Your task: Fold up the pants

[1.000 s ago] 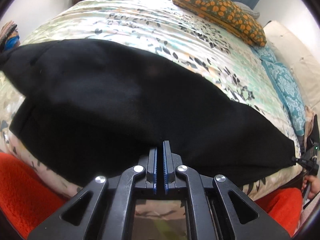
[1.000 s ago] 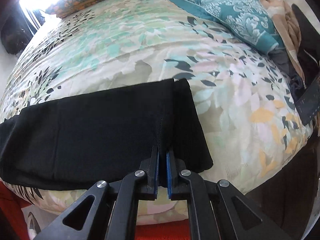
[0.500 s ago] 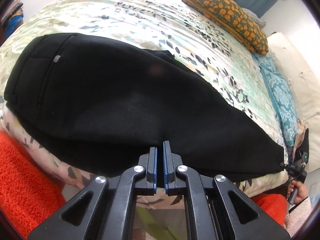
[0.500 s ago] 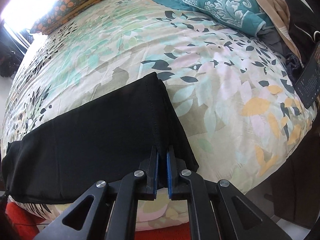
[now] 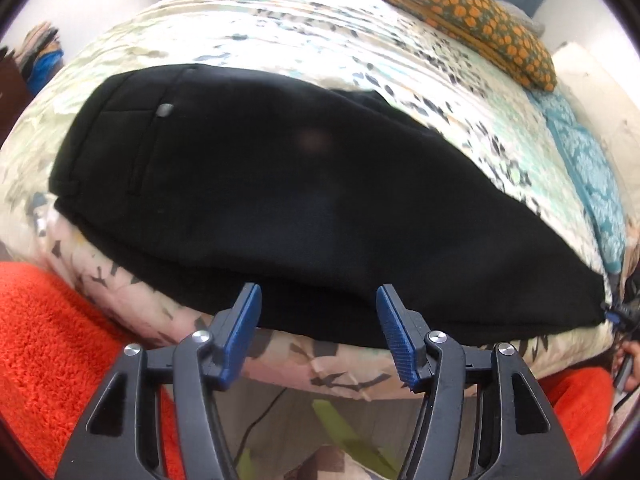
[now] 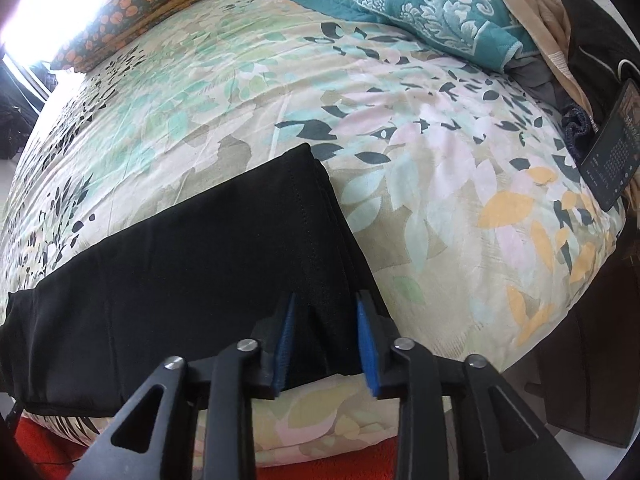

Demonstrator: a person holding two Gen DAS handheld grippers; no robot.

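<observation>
Black pants (image 5: pixel 312 200) lie folded lengthwise along the near edge of a floral bed (image 5: pixel 304 36), waistband and pocket button at the left, leg hems at the right. My left gripper (image 5: pixel 318 312) is open at the pants' near edge, holding nothing. In the right wrist view the leg hems (image 6: pixel 312 232) lie stacked on the bed. My right gripper (image 6: pixel 324 320) is open, its blue-padded fingers astride the near corner of the hems. The fabric lies loose between them.
An orange-spotted pillow (image 5: pixel 472 20) and a teal patterned pillow (image 6: pixel 408 4) lie at the head of the bed. An orange rug (image 5: pixel 52 344) covers the floor below the bed edge. A dark box (image 6: pixel 612 148) and bunched clothes sit at the right bed edge.
Both grippers were shut on the pants' near edge and have opened, letting the fabric go. The pants have settled flat on the bed.
</observation>
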